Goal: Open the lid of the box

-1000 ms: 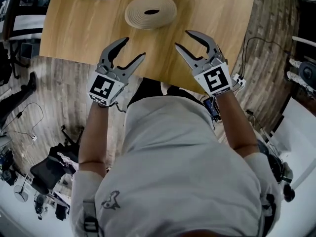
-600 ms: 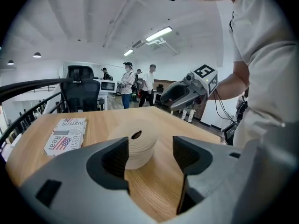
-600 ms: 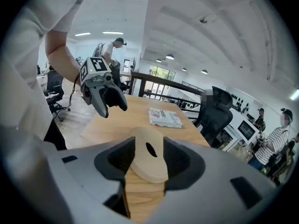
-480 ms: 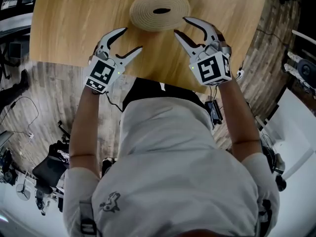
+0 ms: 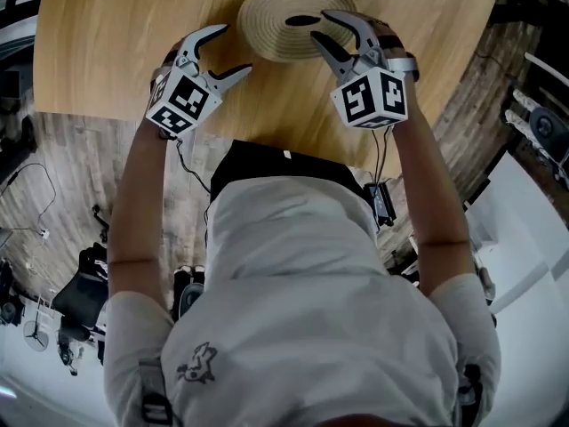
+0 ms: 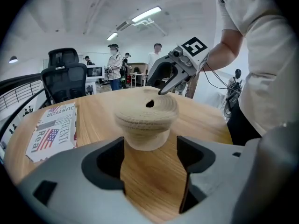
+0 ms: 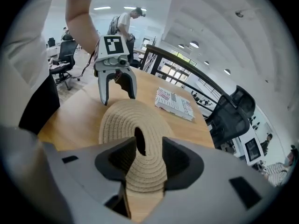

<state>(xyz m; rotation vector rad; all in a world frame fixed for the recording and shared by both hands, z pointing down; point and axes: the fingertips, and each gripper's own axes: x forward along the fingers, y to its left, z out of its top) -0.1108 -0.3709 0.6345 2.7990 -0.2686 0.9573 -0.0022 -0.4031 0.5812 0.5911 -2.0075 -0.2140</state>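
The left gripper's [image 6: 150, 164] jaws are apart and opening, with only bare wood between them. The woven box [image 6: 145, 141] stands just beyond their tips, and nothing is held. The right gripper's [image 7: 148, 158] jaws are also apart but closing. They straddle the near part of the coiled lid [image 5: 271, 12], with the dark hole [image 7: 139, 141] in the lid's middle lined up in the gap. The pads do not seem to press on the weave, though it is hard to tell whether the tips brush it.

In the head view the left gripper sits just left of the box, low over the table [image 5: 107, 43], with its tips pointing at the box's side. The right gripper reaches in from the right, above the lid, with its tips close to the hole. The lid lies flat and closed on the box, overhanging the narrower body. The box stands toward the far side of the table, about midway across it.

A printed booklet [image 6: 51, 129] lies flat on the wood, well apart from the box on the far left. Beyond the table are a black office chair [image 6: 65, 73] and several people standing in the room [image 6: 114, 64]. Nearest the camera, the person's light shirt [image 5: 311, 301] fills the lower head view, with both bare forearms stretched toward the table.
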